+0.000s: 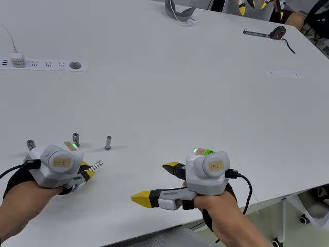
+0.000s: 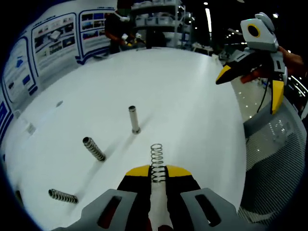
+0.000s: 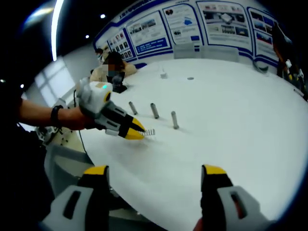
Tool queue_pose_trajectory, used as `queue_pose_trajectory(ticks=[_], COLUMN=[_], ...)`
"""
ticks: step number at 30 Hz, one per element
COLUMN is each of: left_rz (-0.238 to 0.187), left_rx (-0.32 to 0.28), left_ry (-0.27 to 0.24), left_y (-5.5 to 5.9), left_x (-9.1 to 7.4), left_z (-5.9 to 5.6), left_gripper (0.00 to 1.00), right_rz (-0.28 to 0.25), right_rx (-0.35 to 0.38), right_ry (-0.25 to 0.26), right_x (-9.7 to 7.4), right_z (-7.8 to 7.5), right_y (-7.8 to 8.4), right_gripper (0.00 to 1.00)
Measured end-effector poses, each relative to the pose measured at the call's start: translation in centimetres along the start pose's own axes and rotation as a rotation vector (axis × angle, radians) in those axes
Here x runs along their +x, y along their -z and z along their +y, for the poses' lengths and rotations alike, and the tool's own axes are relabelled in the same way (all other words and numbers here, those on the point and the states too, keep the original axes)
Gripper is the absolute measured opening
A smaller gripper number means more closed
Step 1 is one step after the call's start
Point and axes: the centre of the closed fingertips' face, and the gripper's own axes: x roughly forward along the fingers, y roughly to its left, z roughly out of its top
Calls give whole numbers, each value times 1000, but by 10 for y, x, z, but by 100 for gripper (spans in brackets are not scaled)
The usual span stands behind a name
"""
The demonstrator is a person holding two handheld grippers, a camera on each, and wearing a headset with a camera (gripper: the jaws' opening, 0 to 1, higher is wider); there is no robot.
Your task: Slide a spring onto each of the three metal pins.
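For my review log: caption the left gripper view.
Left gripper shut on a spring before the bare pin; two spring-covered pins beside it.

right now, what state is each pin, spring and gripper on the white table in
bare silver metal pin: upright, no spring
middle silver metal pin: spring on it
end silver metal pin: spring on it
loose silver coil spring: held off the pins
yellow-tipped left gripper: shut on the spring
yellow-tipped right gripper: open, empty

The table [image 2: 192, 106] is white. On the table, the pins [image 2: 134, 119] are shiny grey and the spring [image 2: 156, 159] is silver. The left gripper [image 2: 158, 171] and right gripper [image 3: 155, 169] are white and grey, with black-and-yellow jaws.
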Motion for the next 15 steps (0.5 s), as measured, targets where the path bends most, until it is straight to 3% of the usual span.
queue_pose_trajectory(ticks=[6,15], left_rz=[-30,-60], left_rx=[-67,-73], left_ry=[-12,-40], left_y=[-1,-3], left_x=[-12,-37], left_z=[2,1], left_gripper=[10,10], right_rz=[6,-4], right_rx=[-2,-1], right_ry=[-10,-26], right_x=[2,6], right_z=[3,6], right_y=[0,-5], right_gripper=[79,78])
